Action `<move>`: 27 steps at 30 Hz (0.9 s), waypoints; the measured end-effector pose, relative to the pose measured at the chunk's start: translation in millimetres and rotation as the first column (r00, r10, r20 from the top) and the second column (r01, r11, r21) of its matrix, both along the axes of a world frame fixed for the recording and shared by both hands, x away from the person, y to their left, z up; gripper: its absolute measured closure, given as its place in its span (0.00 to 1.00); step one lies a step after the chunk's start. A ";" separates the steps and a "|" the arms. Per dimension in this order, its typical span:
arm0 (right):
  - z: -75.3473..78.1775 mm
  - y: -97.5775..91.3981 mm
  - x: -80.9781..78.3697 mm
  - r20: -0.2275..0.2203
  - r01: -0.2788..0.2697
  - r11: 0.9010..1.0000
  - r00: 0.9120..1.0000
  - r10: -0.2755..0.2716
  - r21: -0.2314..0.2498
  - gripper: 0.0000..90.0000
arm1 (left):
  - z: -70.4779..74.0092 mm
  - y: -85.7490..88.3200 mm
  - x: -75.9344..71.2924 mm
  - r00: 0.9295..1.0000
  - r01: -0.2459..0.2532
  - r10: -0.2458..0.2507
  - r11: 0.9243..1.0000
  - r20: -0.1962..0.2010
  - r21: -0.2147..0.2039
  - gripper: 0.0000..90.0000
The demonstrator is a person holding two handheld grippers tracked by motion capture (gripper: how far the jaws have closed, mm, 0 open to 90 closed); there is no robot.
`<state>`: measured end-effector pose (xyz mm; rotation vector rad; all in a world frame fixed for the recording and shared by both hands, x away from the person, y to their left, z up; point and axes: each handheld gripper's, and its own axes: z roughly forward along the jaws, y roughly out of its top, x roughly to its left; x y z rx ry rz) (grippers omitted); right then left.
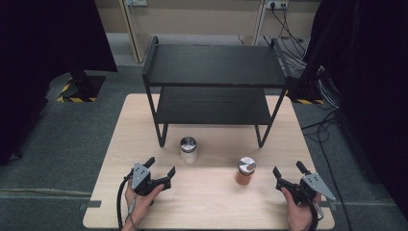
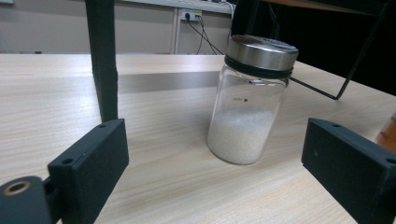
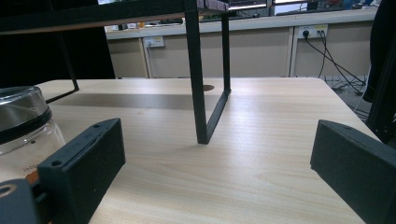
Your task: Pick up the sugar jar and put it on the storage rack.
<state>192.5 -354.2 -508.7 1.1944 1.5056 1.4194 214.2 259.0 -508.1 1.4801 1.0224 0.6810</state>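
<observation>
With the white-grain jar (image 1: 188, 149) standing on the worktop (image 1: 110, 159) just in front of the black shelf rack (image 1: 211, 86) and the orange-filled jar (image 1: 245, 172) nearby, each spread, empty claw, left (image 1: 160, 167) and right (image 1: 287, 169), should approach its jar level and centred.

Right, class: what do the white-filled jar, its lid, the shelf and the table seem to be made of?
Jar: clear glass or hard plastic, since the white grains show through.
Lid: probably brushed metal, silvery with a soft shine.
Shelf: matt black boards on thin black legs, likely metal.
Table: pale wood or wood-look laminate, with visible grain.
</observation>
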 end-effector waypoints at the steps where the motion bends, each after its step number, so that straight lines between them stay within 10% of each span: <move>1: 0.1 -0.1 0.1 0.000 -0.001 1.000 1.000 0.001 0.000 0.04 | 0.0 0.0 0.0 1.000 0.000 0.000 1.000 0.000 0.000 0.08; 27: 2.9 1.9 3.7 -0.017 -0.014 1.000 1.000 0.014 -0.005 0.04 | 7.1 -25.3 21.8 0.997 0.074 -0.076 0.994 0.015 0.079 0.07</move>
